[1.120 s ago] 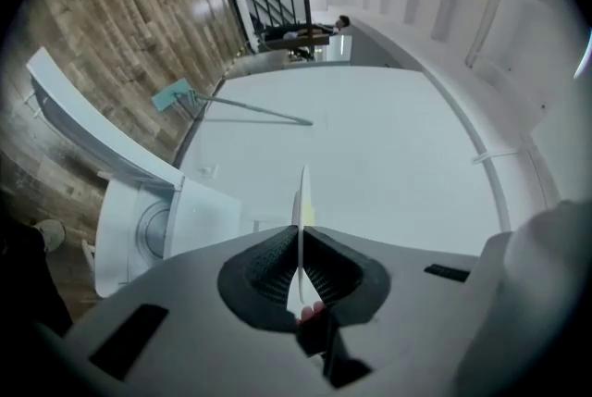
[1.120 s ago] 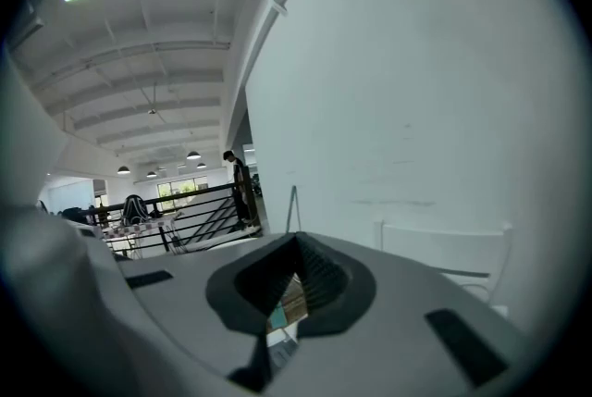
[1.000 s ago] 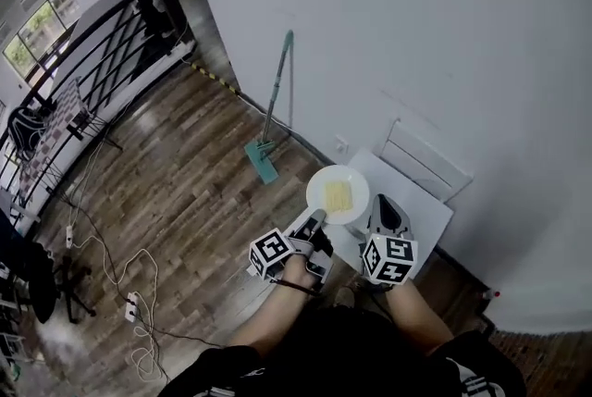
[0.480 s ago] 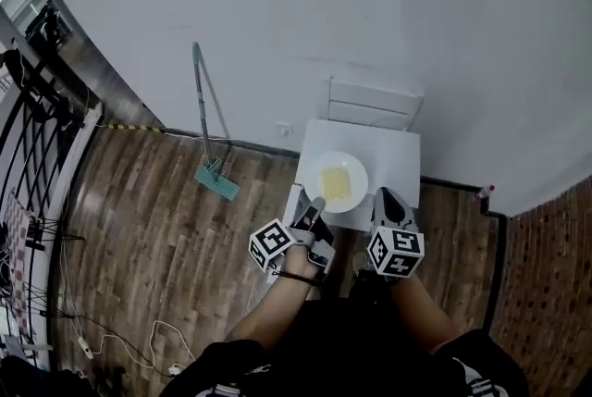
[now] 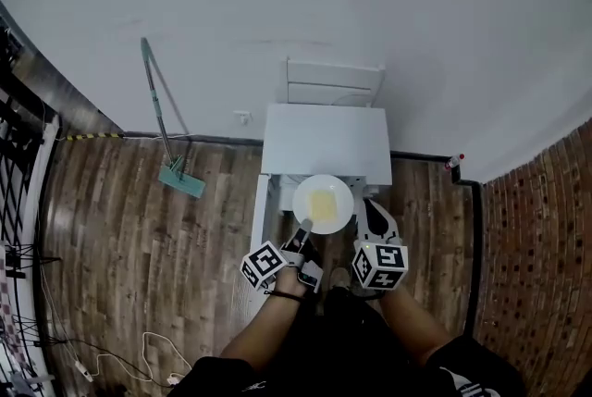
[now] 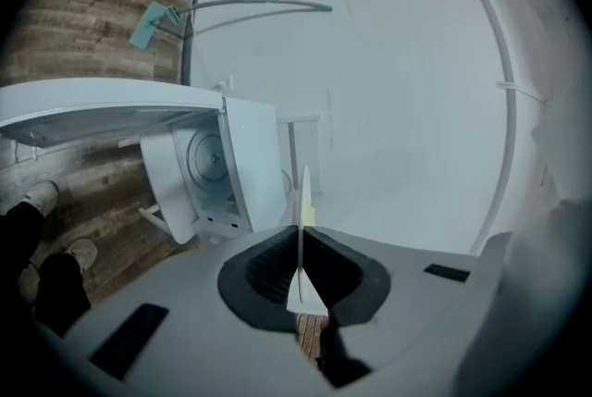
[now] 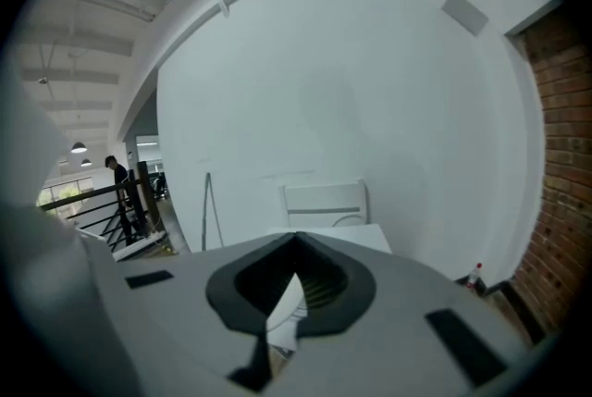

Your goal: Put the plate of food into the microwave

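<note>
A white plate (image 5: 323, 201) with a flat yellow piece of food hangs level in front of me. My left gripper (image 5: 305, 225) is shut on its near rim. In the left gripper view the plate (image 6: 303, 192) shows edge-on, pinched between the black pads of that gripper (image 6: 301, 236). The white microwave (image 5: 326, 143) stands against the wall just beyond the plate. Its open cavity with a round turntable (image 6: 207, 160) shows in the left gripper view. My right gripper (image 5: 369, 204) hovers beside the plate's right edge. Its jaws (image 7: 296, 242) meet at the tips with nothing clearly between them.
A white folded chair (image 5: 333, 82) leans on the wall behind the microwave. A green mop (image 5: 159, 113) stands to the left, a small bottle (image 5: 452, 162) at the right by the brick floor. Cables (image 5: 88, 363) lie on the wood floor. My shoes (image 6: 42, 233) are below.
My head has turned right, so the microwave and wall now lie straight ahead. The plate stays in the left gripper. The right gripper keeps its place beside the plate.
</note>
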`<state>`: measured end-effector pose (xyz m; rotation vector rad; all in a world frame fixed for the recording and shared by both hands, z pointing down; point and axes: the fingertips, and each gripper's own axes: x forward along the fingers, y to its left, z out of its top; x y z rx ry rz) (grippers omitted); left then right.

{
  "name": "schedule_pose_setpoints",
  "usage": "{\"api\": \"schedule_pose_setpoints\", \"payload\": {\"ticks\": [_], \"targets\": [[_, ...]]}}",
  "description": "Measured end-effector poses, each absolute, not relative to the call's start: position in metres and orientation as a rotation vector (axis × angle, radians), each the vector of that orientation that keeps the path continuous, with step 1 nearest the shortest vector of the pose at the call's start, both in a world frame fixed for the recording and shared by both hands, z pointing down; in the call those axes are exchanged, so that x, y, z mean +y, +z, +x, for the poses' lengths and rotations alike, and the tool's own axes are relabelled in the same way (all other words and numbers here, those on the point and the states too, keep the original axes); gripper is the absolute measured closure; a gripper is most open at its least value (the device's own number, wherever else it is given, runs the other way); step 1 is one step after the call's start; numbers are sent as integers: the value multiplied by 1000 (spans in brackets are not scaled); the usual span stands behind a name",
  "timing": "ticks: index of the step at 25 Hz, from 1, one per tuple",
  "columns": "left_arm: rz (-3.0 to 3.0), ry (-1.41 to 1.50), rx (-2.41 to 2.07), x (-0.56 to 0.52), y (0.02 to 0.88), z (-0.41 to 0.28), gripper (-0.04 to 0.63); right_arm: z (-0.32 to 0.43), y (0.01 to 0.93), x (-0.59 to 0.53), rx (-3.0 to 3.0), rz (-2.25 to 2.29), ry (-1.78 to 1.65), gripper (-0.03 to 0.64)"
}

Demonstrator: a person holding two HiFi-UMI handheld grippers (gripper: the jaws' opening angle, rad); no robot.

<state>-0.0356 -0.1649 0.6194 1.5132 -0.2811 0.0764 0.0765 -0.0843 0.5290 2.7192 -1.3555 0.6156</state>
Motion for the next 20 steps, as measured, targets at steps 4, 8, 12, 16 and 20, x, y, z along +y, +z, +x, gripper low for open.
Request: {"api": "schedule_pose_setpoints", "payload": {"ticks": [4, 8, 12, 16, 20], "targets": [[1520, 69, -315, -157, 649, -29, 580, 83, 566, -89, -1440, 2621, 675, 611], [1501, 35, -359, -139, 698, -35, 580, 86, 616, -87, -1518, 2503, 723, 611], [1480, -18, -421, -131, 761, -30, 580, 96, 676, -86, -1566, 2419, 750, 611], [1474, -77, -456, -142, 820, -9, 580, 103, 729, -87, -1594, 2360, 757, 611], [1496, -90, -498, -164, 868, 14, 580, 108, 760, -84, -1629, 2356, 806, 611]]}}
